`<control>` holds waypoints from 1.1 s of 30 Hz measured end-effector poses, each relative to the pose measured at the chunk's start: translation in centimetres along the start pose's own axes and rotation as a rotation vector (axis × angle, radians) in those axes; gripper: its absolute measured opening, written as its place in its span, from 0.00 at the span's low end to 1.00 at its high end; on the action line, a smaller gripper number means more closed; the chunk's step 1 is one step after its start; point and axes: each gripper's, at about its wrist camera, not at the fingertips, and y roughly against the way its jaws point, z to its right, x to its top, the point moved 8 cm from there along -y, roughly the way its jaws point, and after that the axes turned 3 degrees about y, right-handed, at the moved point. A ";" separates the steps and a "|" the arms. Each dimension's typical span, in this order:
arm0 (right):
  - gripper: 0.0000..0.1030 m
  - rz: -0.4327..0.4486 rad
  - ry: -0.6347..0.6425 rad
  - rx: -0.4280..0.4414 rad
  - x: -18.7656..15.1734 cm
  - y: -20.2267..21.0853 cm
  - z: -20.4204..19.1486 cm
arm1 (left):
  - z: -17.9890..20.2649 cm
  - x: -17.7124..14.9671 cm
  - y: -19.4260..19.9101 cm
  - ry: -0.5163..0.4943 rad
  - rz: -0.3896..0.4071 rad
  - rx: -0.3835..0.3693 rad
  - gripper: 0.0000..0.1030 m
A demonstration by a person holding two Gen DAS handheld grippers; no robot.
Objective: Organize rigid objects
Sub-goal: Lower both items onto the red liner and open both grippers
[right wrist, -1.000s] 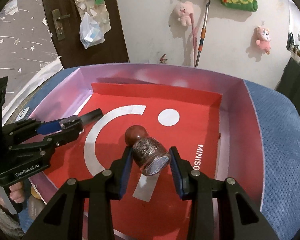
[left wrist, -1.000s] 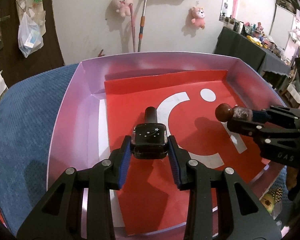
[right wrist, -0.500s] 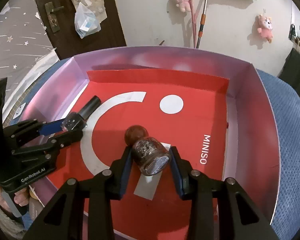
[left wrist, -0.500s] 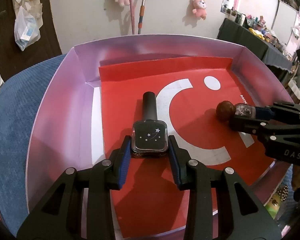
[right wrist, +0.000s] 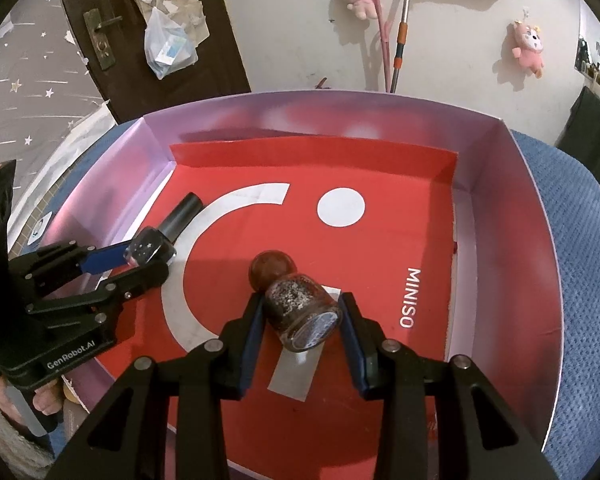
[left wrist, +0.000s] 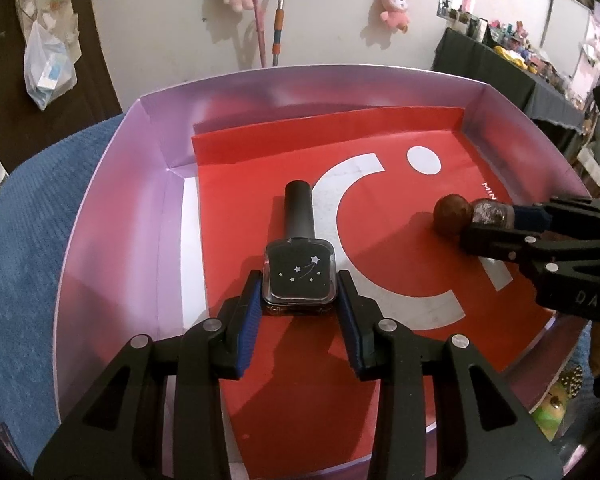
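Inside the pink box (left wrist: 112,208), on its red liner (left wrist: 300,360): left gripper (left wrist: 299,300) clamped on the black square bottle (left wrist: 299,276), right gripper (right wrist: 300,316) clamped on the round glitter bottle (right wrist: 300,308).

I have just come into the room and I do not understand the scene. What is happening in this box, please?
A person works two handheld grippers over a purple box lined with red paper. The left gripper is closed on a square black nail polish bottle, its cap pointing to the far wall. The right gripper is closed on a round glitter bottle with a brown ball cap. Both bottles are low over the red lining; whether they touch it is unclear.
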 end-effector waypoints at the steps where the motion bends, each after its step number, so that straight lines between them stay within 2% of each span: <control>1: 0.39 0.001 -0.001 0.001 0.0 0.0 0.0 | -0.1 0.0 0.0 0.005 -0.001 -0.001 0.36; 4: 0.39 0.003 -0.004 0.003 0.1 0.0 0.1 | -0.2 0.0 0.0 0.017 -0.010 -0.018 0.48; 6: 0.39 0.006 -0.003 0.002 0.1 0.1 0.1 | -0.1 -0.1 0.0 0.014 -0.012 -0.021 0.51; 9: 0.46 0.013 -0.004 0.002 0.2 0.2 0.1 | 0.1 -0.3 0.2 -0.003 -0.008 -0.014 0.52; 11: 0.54 0.024 -0.003 -0.002 0.3 0.5 0.1 | 0.1 -0.3 0.2 -0.004 -0.007 -0.018 0.56; 19: 0.57 0.047 -0.009 0.002 0.5 1.2 -0.1 | 0.1 0.1 1.0 0.024 0.007 -0.050 0.57; 26: 0.65 0.076 -0.018 0.023 0.6 2.5 -0.5 | 0.4 0.2 2.2 0.026 0.026 -0.051 0.58; 28: 0.67 0.086 -0.020 0.034 0.6 3.1 -0.6 | 0.5 0.2 2.8 0.024 0.040 -0.053 0.63; 33: 0.72 0.120 -0.025 0.061 0.4 4.9 -1.1 | 0.7 0.2 4.3 0.017 0.067 -0.058 0.66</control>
